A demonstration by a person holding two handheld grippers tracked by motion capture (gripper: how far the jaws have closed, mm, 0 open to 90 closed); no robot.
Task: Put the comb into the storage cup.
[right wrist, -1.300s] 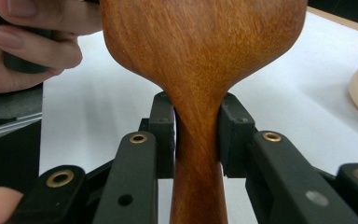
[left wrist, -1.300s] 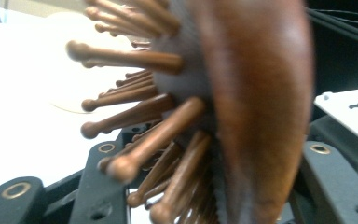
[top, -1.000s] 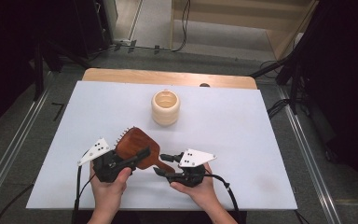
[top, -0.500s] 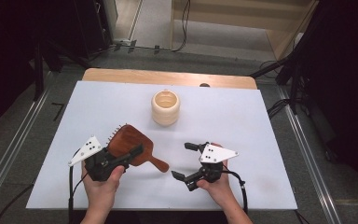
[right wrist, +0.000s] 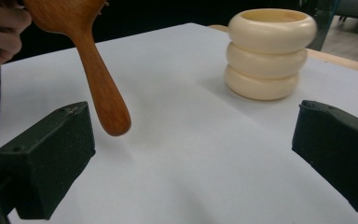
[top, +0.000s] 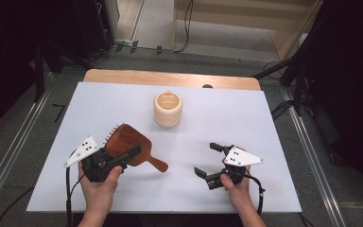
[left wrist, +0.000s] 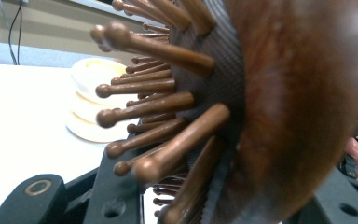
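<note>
Near the desk's (top: 264, 118) front-left corner, the left hand-held gripper (top: 123, 158) is clamping the brush (top: 125, 142) by its head, bristles facing left, handle pointing right and hanging above the surface. The cup (top: 168, 109) is standing toward the back edge, mid-desk. Near the front-right, the right hand-held gripper (top: 212, 161) is gaping wide, holding nothing. The rounded head could be slipping or pivoting in that grip, I judge.
</note>
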